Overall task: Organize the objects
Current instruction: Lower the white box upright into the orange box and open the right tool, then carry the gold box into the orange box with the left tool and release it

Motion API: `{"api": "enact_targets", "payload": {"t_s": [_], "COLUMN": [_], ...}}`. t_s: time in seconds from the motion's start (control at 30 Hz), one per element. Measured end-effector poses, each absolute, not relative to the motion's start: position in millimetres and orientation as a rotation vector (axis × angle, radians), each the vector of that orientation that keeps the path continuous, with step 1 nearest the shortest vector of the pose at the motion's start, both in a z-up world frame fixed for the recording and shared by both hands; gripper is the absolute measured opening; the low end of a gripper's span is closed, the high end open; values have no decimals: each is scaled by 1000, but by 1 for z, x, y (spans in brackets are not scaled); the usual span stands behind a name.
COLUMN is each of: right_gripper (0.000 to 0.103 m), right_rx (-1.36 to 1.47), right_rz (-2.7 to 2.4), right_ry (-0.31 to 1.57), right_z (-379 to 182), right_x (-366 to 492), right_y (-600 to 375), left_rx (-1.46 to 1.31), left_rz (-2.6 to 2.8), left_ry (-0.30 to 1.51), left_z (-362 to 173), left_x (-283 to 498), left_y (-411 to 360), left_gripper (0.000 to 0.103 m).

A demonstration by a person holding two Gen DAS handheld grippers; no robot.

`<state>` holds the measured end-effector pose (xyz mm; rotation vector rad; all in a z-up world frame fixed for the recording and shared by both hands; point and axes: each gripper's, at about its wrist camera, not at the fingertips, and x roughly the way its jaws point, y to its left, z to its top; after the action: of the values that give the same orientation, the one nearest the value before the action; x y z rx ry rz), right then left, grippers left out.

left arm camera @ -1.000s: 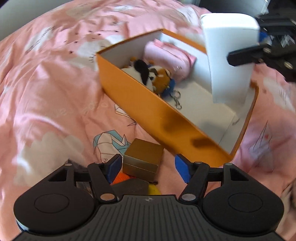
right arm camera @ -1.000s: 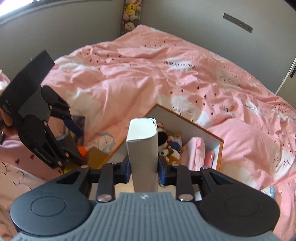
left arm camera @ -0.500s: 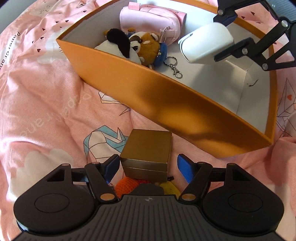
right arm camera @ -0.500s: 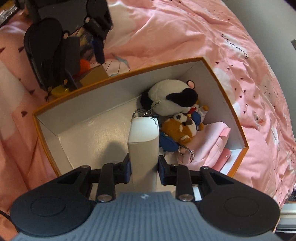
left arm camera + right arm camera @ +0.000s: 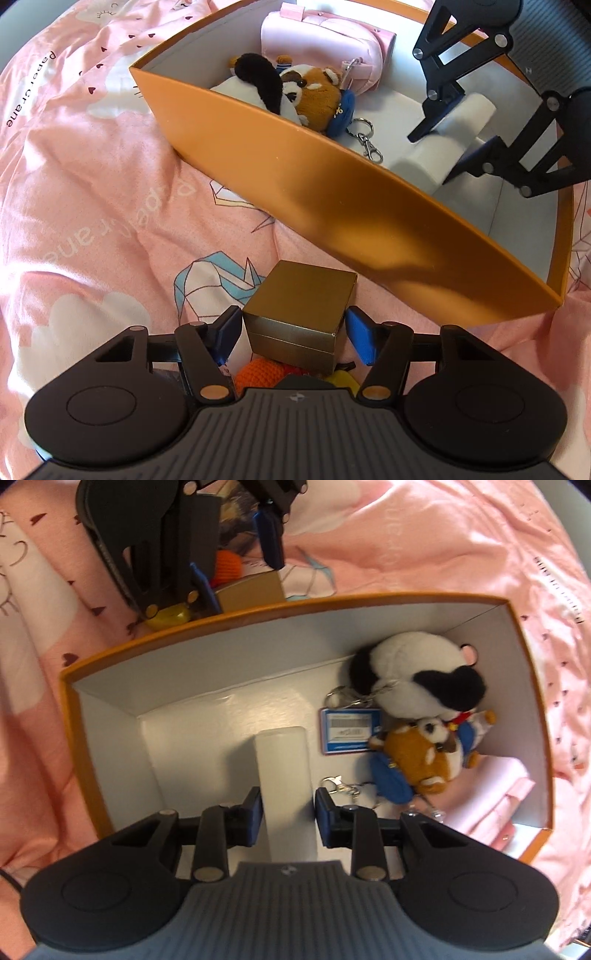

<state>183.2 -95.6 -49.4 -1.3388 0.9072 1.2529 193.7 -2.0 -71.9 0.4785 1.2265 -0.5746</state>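
White carton (image 5: 284,775) clamped in right tool (image 5: 288,808), lowered inside orange box (image 5: 332,206) on bed, beside plush toys (image 5: 417,698), for tidy storage. Left tool (image 5: 293,334) spread apart around gold box (image 5: 301,306), grasp judged next.

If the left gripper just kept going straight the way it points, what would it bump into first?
Most likely the gold box: it already sits between the open left gripper, apparently untouched. Straight beyond it stands the outer wall of the orange box. Depth is hard to judge through the fisheye.
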Motion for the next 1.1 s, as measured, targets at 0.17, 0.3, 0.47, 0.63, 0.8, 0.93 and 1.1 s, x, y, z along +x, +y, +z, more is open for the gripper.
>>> {"api": "enact_targets", "payload": {"t_s": [0.17, 0.3, 0.47, 0.63, 0.8, 0.93, 1.1], "right_gripper": [38, 38, 37, 37, 37, 38, 37], "right_rx": [-1221, -1135, -1101, -1069, -996, -892, -927], "right_rz": [1288, 1304, 1305, 1291, 1243, 1272, 1304], "right_ry": [1036, 1143, 1242, 1257, 1291, 1281, 1250], "right_z": [-40, -36, -39, -40, -47, -45, -59], "right_x": [195, 204, 206, 211, 221, 220, 208], "right_y": [-98, -97, -98, -100, -100, -92, -76], "left_rx": [482, 489, 552, 599, 634, 627, 588], "left_rz": [-616, -636, -663, -690, -705, -691, -659], "left_ry": [1243, 1256, 1251, 1240, 1257, 1243, 1212], "left_z": [-69, -68, -68, -71, -82, -83, -75], "left_x": [197, 200, 198, 199, 196, 191, 186], "left_y": [2, 4, 3, -2, -11, -12, -9], "left_gripper": [72, 74, 81, 84, 77, 72, 72]}}
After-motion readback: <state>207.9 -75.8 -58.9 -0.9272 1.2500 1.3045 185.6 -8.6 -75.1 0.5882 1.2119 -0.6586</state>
